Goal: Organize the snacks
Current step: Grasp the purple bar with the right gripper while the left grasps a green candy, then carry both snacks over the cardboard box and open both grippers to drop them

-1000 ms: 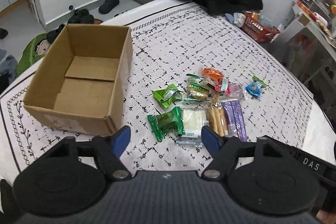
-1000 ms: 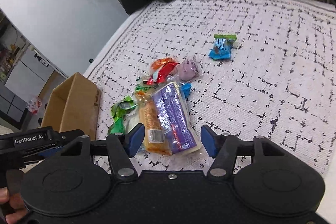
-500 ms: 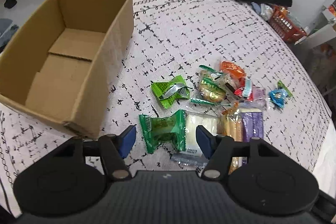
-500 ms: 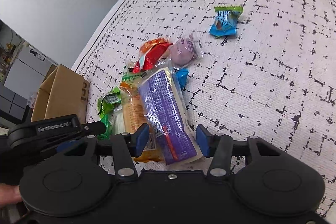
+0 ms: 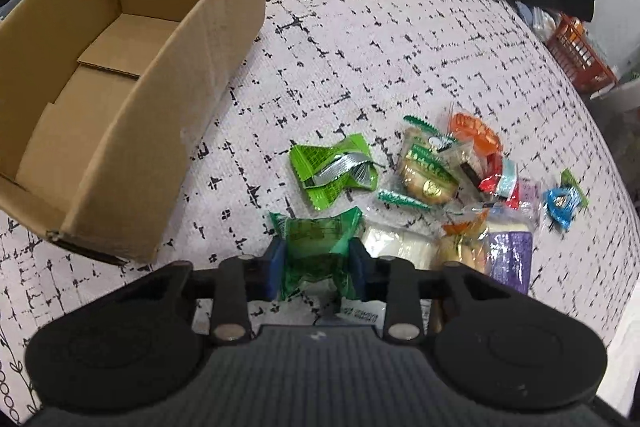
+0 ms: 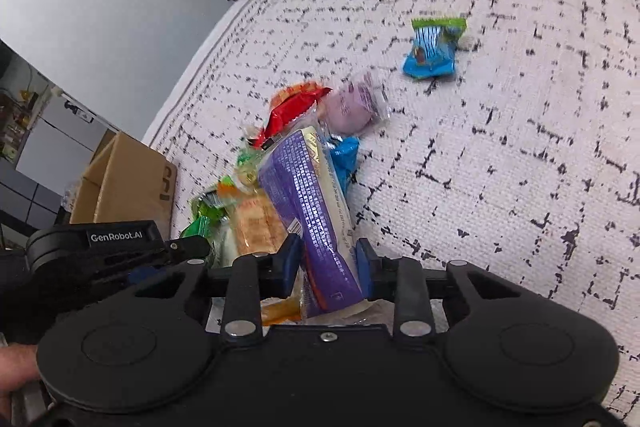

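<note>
- Cardboard box (image 5: 120,75) sits open and empty on the patterned bedcover (image 5: 400,39), just left of the snack pile. Nothing is sorted into it yet, so the task is at its first picks.
- Purple pack (image 6: 316,211): a second ago it lay flat between wide jaws. Now the right gripper (image 6: 329,265) has closed in, its blue pads pressing both sides of the near end. The pack looks tipped up on edge and pinched. The orange-wrapped biscuit pack (image 6: 256,227) lies just beside it, touching; cannot tell if it's caught too.
- Dark green packet (image 5: 316,251): the left gripper (image 5: 317,265) came down over it and its jaws have just been closing. The pads now squeeze the wrapper from both sides, and the film is crumpled between them. The white pack (image 5: 396,247) sits right next to it, outside the grip.
- The light green wrapper (image 5: 334,173), gold-and-green cake (image 5: 426,175), orange and red wrappers (image 5: 478,141) and blue candy (image 5: 562,201) lie loose on the cover, the blue candy a bit apart from the rest.
- Meaning: both tools went from approach to grasp at once, so two snacks look secured. My read of the next step is to lift and carry them to the box. The left has the short route; the right must cross over the pile.
- Risk: slick film could slip, and the long purple pack is held at one end only, so it may swing.
</note>
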Available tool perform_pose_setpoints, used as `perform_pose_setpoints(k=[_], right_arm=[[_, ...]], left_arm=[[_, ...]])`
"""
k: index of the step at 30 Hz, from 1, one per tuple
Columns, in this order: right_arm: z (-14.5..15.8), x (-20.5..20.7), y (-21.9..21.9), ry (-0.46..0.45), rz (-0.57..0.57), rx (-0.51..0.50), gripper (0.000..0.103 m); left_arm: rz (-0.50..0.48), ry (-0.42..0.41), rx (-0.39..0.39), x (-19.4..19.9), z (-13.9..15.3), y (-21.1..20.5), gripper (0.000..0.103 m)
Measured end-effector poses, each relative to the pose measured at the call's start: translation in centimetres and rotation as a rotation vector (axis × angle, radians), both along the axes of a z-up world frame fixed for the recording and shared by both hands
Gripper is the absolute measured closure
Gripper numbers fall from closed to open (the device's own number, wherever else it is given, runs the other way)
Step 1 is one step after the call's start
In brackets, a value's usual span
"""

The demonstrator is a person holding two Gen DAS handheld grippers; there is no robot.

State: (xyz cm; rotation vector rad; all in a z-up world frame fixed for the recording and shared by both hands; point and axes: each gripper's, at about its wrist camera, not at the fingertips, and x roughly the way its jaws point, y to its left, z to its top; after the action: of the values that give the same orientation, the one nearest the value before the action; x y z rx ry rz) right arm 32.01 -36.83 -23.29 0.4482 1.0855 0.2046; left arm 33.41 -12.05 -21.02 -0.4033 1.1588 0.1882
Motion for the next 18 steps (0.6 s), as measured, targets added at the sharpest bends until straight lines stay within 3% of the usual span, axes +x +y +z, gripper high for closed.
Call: perform_pose_setpoints(k=[9, 18], right_arm=[[4.0, -0.8, 0.4, -0.079, -0.020, -0.008, 0.074], [7.5, -1.4, 2.6, -0.150, -0.021, -0.004, 0.074]], left_arm=[[-0.006, -0.059, -0.002, -1.2, 2.7, 0.1, 0.071], [-0.054, -0.172, -0.001, -1.9, 7.7, 0.4, 0.071]])
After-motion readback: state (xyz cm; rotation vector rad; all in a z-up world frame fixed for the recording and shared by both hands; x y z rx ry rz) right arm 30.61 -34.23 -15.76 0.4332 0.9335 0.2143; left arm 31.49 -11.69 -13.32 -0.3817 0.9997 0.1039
